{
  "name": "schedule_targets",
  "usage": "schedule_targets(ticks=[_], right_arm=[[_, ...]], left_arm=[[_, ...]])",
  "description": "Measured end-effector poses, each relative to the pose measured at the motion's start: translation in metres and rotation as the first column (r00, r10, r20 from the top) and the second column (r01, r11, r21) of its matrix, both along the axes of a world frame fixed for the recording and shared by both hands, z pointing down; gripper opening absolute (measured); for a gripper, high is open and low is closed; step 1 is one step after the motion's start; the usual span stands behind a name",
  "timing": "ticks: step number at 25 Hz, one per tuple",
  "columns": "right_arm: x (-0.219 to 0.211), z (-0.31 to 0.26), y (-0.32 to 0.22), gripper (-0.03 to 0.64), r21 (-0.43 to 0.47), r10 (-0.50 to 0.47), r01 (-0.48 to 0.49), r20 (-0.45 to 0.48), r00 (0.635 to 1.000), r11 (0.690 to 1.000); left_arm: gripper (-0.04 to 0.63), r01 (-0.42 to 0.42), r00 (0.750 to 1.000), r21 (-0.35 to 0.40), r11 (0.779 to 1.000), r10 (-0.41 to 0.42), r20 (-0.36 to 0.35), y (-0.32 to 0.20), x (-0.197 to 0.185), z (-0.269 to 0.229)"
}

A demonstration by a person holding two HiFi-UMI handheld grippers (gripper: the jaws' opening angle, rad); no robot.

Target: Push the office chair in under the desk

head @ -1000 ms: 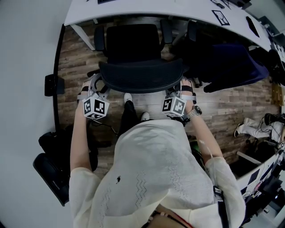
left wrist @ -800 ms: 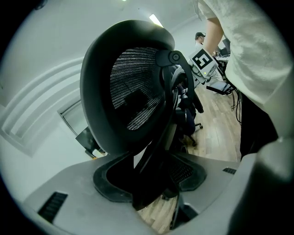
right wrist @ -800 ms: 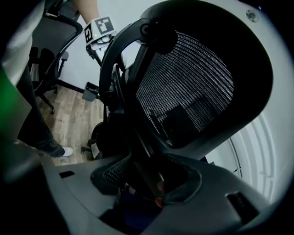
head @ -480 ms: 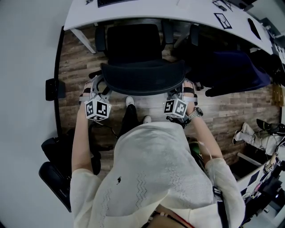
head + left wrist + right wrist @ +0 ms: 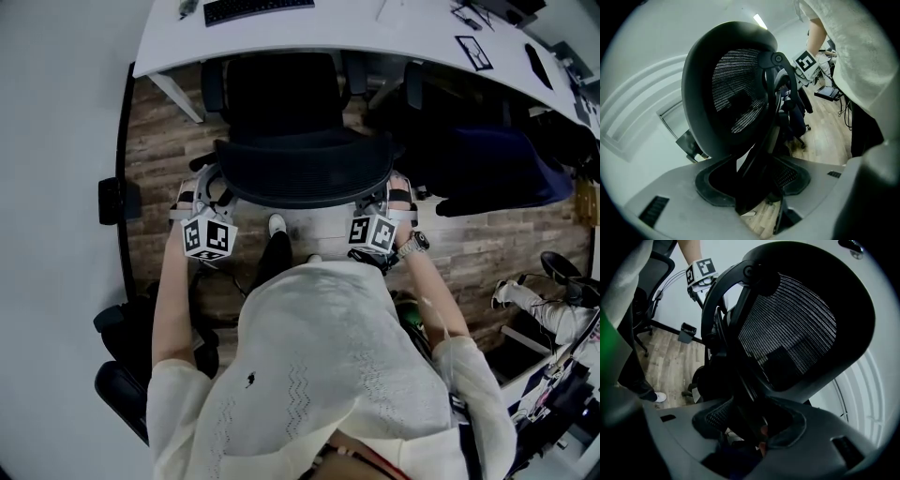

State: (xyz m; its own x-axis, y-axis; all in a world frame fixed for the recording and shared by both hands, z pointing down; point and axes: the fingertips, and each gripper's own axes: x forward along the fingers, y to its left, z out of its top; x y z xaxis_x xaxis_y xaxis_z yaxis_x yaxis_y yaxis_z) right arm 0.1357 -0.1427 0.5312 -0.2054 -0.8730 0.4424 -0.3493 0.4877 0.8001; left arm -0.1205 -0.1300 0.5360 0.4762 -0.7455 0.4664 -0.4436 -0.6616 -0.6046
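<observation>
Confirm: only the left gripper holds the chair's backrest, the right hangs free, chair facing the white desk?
Not quite: the right gripper also clamps the backrest, as the right gripper view shows. The left gripper holds its other end, and the chair faces the white desk.

office chair (image 5: 300, 167): black, mesh back, upright | seat front at white desk (image 5: 356, 28) edge

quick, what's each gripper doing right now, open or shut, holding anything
left gripper: shut on the office chair, at one side of its backrest.
right gripper: shut on the office chair, at the backrest's other side.
</observation>
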Motion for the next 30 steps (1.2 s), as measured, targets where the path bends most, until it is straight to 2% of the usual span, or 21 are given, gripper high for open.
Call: schedule_targets(ticks=[30], right_arm=[[-0.019,-0.004,-0.104,0.207,-0.006,0.074,-0.074,-0.001,0.997,0.997]], left_arm=[[0.219,-0.053,0.999,0.038,0.998,0.053,0.005,-0.110,-0.017,-0.004]])
